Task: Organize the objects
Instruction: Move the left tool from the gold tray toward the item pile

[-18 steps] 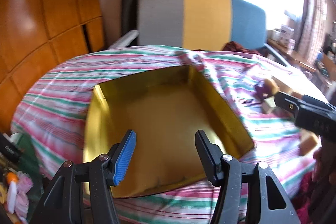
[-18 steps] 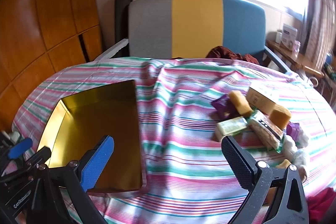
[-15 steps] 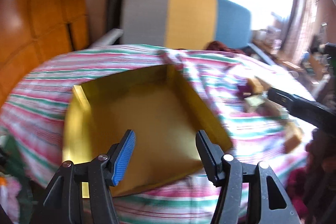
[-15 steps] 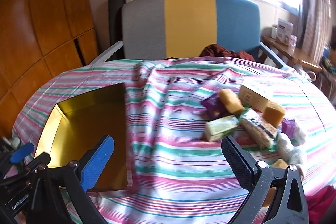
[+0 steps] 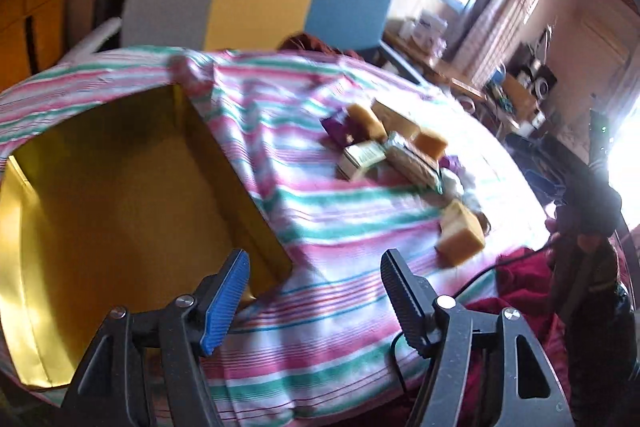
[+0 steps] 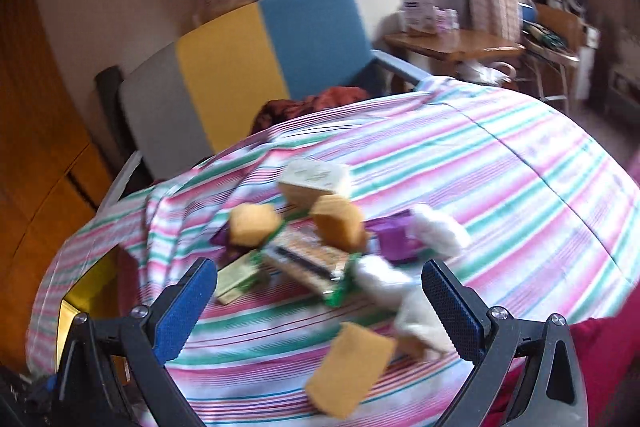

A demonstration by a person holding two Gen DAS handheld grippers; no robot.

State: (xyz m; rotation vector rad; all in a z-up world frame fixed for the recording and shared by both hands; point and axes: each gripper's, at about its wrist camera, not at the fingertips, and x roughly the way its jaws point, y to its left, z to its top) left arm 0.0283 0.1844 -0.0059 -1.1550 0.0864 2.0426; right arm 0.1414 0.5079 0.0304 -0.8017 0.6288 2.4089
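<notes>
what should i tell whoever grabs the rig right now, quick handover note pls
Left hand-held gripper: open, nothing between the fingers, hanging over the near corner of the gold box.
Right hand-held gripper: wide open, holding nothing, aimed at the pile of small packets and blocks on the striped cloth.
Box: sits in the cloth to the left of the pile, nothing in it as far as shows.
Done: nothing packed yet.
Left: everything in the pile; the loose tan block lies nearest the right hand-held gripper.

No readable text, labels, brands or numbers. Printed packaging on the green-edged packet (image 6: 308, 261) at centre frame and the pale box (image 6: 314, 177) above it is blurred beyond reading.
</notes>
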